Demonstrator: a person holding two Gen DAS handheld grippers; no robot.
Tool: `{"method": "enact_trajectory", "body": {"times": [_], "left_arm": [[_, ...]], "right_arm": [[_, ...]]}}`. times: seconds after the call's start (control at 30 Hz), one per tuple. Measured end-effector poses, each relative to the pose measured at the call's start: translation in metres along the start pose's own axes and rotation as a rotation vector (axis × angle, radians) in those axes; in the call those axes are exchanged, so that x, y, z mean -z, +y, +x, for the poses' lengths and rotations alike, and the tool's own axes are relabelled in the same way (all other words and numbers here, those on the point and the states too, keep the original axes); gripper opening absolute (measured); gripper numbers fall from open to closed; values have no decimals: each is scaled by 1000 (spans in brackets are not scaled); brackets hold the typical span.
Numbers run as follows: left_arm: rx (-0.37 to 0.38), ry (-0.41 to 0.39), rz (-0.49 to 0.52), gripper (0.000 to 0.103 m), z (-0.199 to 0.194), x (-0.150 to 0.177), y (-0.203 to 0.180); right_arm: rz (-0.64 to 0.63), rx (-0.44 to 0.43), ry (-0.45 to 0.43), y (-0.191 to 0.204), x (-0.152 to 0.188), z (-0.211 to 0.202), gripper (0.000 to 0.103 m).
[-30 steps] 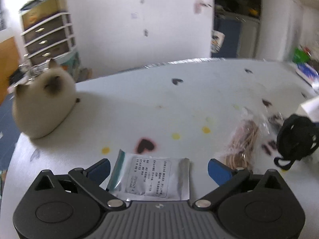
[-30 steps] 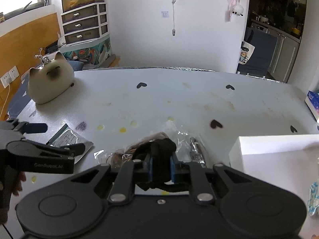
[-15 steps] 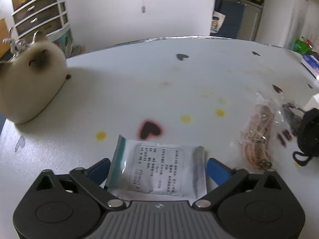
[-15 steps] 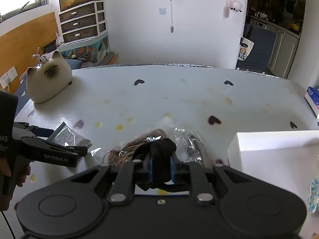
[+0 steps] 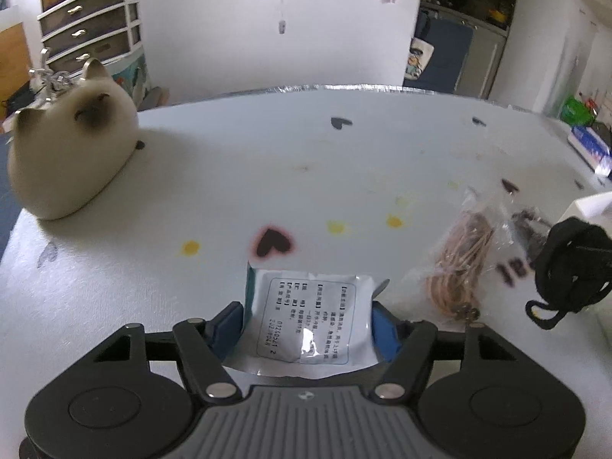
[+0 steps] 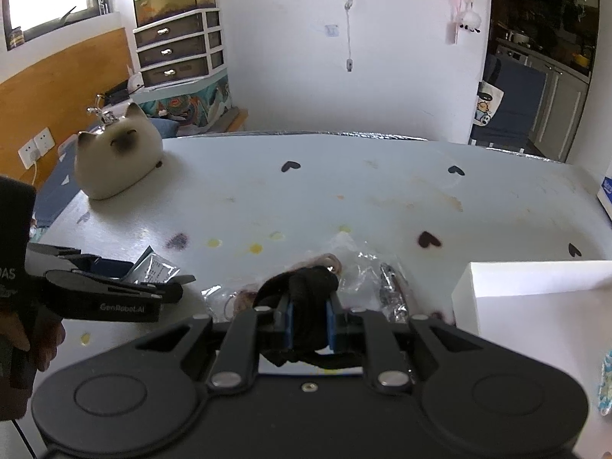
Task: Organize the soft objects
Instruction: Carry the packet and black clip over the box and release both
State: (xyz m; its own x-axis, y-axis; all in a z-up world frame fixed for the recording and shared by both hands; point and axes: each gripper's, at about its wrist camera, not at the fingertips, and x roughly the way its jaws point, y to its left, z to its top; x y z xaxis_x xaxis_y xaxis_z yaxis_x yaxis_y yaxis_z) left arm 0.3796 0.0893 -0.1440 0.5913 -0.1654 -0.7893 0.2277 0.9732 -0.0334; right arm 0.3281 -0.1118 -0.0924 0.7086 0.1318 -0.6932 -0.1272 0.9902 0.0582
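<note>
Left gripper (image 5: 308, 323) jaws just closing, blue pads now touching both edges of foil sachet (image 5: 311, 321) flat on table (image 5: 237, 176). Right gripper (image 6: 309, 323) clamped on black fabric bundle (image 6: 306, 290), above bagged cords (image 6: 355, 264).

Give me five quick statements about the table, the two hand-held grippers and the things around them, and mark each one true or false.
1. The right hand-held gripper is clamped on a black cord bundle. True.
2. The foil packet sits between the fingers of the left hand-held gripper. True; its jaws have just been closing around the packet.
3. The cat figure lies inside the white box. False; it stands on the table, at the far left corner.
4. The clear bag of brown cord lies left of the foil packet. False; it lies to the right.
5. The table is plain white. False; it has dark hearts and yellow dots.
</note>
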Motion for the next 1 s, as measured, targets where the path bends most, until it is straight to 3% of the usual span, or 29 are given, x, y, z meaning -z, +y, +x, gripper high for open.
{"method": "enact_trajectory", "body": {"times": [0.3, 0.5, 0.73, 1.0], "left_arm": [[16, -135, -94, 70, -68, -11, -13], [49, -197, -133, 70, -102, -21, -44], [122, -205, -121, 70, -116, -27, -105], [192, -154, -101, 70, -108, -22, -189]], "right_arm": [[7, -75, -82, -11, -5, -48, 17], [43, -72, -129, -40, -6, -80, 17], [88, -30, -147, -94, -1, -106, 17], [122, 6, -157, -168, 2, -124, 17]]}}
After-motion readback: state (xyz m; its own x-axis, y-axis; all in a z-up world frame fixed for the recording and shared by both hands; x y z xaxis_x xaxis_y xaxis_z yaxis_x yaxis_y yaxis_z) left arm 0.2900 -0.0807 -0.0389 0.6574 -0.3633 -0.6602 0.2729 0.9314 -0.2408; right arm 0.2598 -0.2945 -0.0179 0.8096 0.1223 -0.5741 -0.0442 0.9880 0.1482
